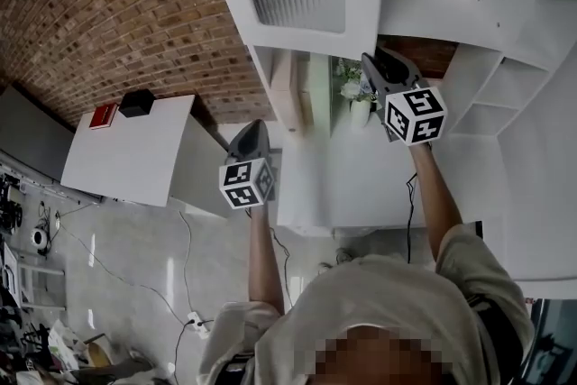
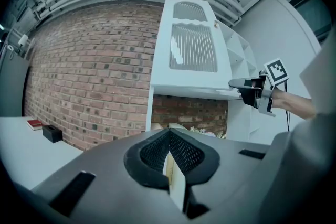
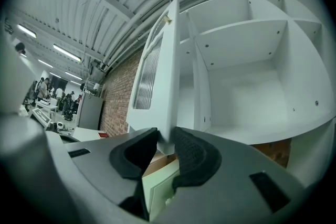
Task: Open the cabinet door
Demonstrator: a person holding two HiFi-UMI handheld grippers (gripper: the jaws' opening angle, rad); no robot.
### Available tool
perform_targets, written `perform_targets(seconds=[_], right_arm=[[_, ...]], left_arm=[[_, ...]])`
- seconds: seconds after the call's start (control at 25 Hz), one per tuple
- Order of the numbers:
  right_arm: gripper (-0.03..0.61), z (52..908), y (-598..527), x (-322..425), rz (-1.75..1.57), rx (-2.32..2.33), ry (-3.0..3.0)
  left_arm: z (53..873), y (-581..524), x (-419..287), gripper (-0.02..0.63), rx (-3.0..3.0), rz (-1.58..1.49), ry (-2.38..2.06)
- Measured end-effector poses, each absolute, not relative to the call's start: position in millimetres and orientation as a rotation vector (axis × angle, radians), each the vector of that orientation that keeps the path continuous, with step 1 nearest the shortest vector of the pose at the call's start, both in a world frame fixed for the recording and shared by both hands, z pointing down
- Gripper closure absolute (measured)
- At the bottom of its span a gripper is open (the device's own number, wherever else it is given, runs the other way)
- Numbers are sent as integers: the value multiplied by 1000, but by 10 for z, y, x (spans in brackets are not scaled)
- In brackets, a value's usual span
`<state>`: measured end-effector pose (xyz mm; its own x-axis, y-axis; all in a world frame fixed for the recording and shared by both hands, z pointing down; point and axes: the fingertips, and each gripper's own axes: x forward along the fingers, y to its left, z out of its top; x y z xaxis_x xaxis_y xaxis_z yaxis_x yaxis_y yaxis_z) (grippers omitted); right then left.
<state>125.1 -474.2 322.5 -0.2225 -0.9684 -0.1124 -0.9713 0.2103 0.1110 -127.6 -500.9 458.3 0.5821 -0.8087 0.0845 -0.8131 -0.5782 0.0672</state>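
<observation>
My right gripper (image 3: 164, 140) is clamped on the lower edge of the cabinet door (image 3: 167, 71), with a pad pressing on each face of the white panel. The door stands swung well out from the cabinet (image 3: 247, 60), edge-on to this gripper, so the white shelves are exposed. My left gripper (image 2: 169, 136) hangs level, well apart from the door. Its jaws are closed together with nothing between them, and the brick wall (image 2: 89, 76) is ahead of it.
</observation>
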Motion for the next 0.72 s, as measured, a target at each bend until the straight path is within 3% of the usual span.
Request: perform_targets(seconds=[0.72], right_arm=[[459, 3182, -4625, 1131, 229, -2067, 2312]], left_arm=[[4520, -5299, -1224, 588, 2842, 101, -1181]])
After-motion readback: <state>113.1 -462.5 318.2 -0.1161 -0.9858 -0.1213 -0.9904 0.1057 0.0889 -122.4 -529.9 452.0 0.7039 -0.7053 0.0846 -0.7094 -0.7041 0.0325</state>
